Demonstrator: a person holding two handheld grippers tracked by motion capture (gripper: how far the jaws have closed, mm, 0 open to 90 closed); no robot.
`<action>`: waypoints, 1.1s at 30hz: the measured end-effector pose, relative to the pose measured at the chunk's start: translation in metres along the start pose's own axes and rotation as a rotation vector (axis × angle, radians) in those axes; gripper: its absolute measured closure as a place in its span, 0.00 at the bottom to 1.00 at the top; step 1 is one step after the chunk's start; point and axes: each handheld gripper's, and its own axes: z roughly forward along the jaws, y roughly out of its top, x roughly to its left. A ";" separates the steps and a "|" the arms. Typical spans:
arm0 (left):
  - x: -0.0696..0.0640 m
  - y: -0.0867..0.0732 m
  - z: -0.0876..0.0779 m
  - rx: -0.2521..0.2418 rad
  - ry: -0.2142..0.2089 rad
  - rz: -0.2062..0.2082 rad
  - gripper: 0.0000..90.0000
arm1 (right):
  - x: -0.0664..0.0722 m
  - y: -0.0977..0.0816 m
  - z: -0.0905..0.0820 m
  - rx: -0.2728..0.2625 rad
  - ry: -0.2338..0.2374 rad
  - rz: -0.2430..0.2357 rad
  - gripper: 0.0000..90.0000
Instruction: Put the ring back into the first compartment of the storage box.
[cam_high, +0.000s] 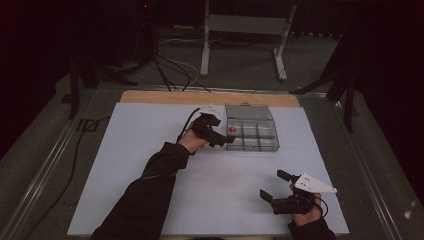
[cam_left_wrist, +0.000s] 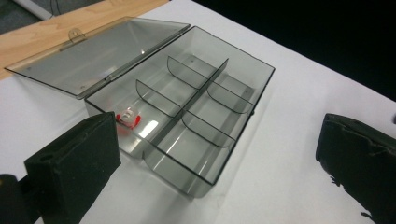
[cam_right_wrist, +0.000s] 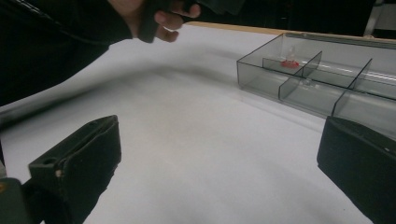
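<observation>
A clear grey compartment box (cam_high: 252, 148) stands at the table's far middle with its lid (cam_high: 246, 111) folded back flat. A small red piece (cam_high: 232, 129) lies in its rear left compartment. My left gripper (cam_high: 222, 131) hovers at the box's left side, open, nothing between its jaws. In the left gripper view the box (cam_left_wrist: 187, 179), the lid (cam_left_wrist: 98, 56) and the red piece (cam_left_wrist: 127, 119) lie just beyond the left gripper (cam_left_wrist: 219, 135). My right gripper (cam_high: 274, 185) rests open near the front right. In its own view the right gripper (cam_right_wrist: 219, 135) faces the box (cam_right_wrist: 259, 79) and the red piece (cam_right_wrist: 289, 63).
A white sheet (cam_high: 150, 150) covers the table, with a wooden strip (cam_high: 165, 97) along its far edge. The box's other compartments look bare. Cables and a metal stand (cam_high: 240, 30) lie on the floor behind. The other hand (cam_right_wrist: 159, 18) shows at the top of the right gripper view.
</observation>
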 end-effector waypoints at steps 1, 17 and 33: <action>-0.001 -0.001 -0.004 -0.001 0.002 0.003 0.01 | 0.000 0.000 0.000 0.001 0.000 0.004 0.00; -0.006 -0.024 -0.056 -0.001 0.010 0.010 0.01 | -0.001 -0.001 0.002 0.011 0.000 0.005 0.00; -0.016 -0.065 -0.107 -0.020 0.055 0.007 0.01 | 0.000 -0.001 0.003 0.017 -0.005 0.003 0.00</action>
